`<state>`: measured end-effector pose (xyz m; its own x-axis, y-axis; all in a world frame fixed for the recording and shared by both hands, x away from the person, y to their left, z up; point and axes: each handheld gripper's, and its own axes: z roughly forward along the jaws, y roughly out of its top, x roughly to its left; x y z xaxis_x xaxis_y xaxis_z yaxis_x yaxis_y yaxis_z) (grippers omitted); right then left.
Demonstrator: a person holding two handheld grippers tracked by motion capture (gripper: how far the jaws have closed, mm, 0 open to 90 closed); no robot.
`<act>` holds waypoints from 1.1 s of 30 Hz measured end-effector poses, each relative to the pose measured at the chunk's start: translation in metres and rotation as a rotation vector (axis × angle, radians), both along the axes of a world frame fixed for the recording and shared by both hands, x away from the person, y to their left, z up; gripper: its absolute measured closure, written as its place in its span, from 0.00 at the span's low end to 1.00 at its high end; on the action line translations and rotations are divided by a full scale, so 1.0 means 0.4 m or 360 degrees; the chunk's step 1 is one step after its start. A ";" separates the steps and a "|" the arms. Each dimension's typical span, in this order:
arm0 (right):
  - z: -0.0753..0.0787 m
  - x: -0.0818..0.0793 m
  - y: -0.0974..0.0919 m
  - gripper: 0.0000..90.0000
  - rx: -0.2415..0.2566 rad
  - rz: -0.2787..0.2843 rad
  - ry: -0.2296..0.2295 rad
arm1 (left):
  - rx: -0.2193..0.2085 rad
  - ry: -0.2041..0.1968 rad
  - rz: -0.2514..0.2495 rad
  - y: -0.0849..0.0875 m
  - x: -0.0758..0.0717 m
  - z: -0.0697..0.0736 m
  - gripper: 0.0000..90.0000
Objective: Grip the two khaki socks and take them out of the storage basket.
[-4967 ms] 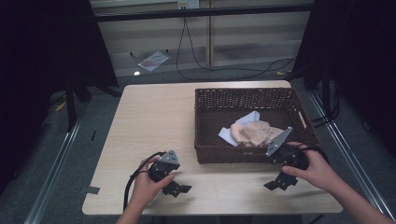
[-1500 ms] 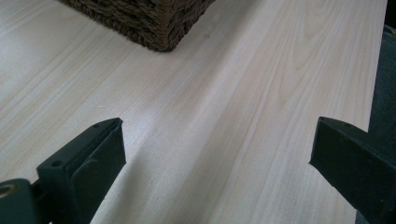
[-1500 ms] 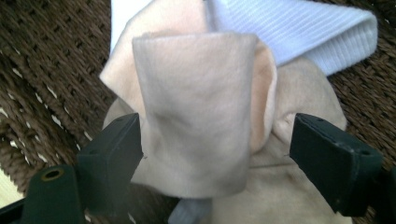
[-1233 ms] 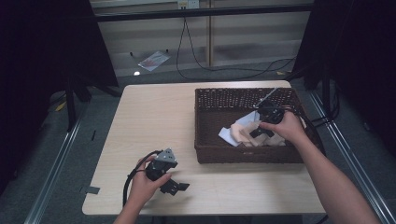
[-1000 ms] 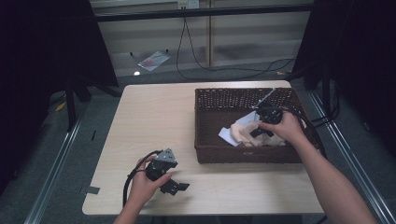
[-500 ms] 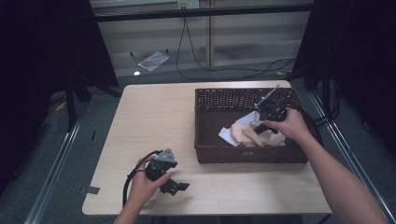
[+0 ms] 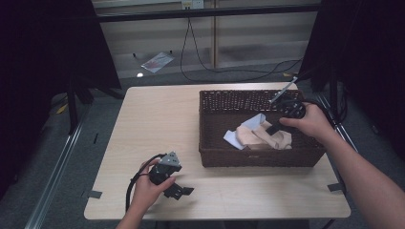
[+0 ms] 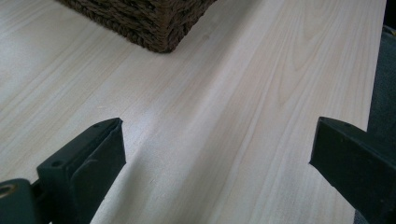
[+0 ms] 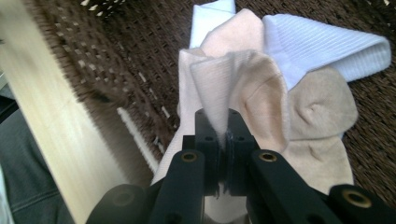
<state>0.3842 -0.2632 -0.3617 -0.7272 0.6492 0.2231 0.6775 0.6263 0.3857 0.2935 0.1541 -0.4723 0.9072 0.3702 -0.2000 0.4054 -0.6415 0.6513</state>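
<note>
Pale peach ribbed sock (image 9: 243, 88), soft knit, pinched up into a peaked fold; lower part lying in a heap inside dark brown woven wicker basket (image 7: 224, 102) at right half of light wooden counter (image 7: 157, 119). Right tool (image 9: 223, 140) over basket, jaws just closed and clamped on sock fold, fabric squeezed between pads. Also in basket: white ribbed sock (image 9: 327, 44) partly under the peach one, and tan sock (image 9: 322, 112) beside it, all touching. Basket floor bare weave around heap. Left tool (image 8: 215, 154) low over bare counter near front edge, well apart from basket, jaws wide apart, nothing between them. Basket corner visible ahead in left gripper view.
</note>
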 end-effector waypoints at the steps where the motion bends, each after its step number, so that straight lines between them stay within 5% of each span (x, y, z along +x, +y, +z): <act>1: 0.008 -0.003 -0.004 0.97 0.0005 0.0014 0.0001 | 0.0004 -0.0003 0.0001 0.000 0.000 0.000 0.03; 18: 0.115 -0.062 -0.019 0.97 0.0104 0.0128 -0.0042 | 0.0002 0.0000 0.0012 -0.004 -0.001 -0.004 0.03; 33: 0.114 -0.124 0.003 0.97 0.0160 0.0309 -0.0074 | 0.0000 0.0004 0.0010 -0.006 -0.002 -0.004 0.03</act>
<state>0.3344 -0.2619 -0.3159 -0.8475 0.4720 0.2428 0.5278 0.7002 0.4808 0.2925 0.1516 -0.4740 0.9042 0.3759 -0.2027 0.4113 -0.6387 0.6503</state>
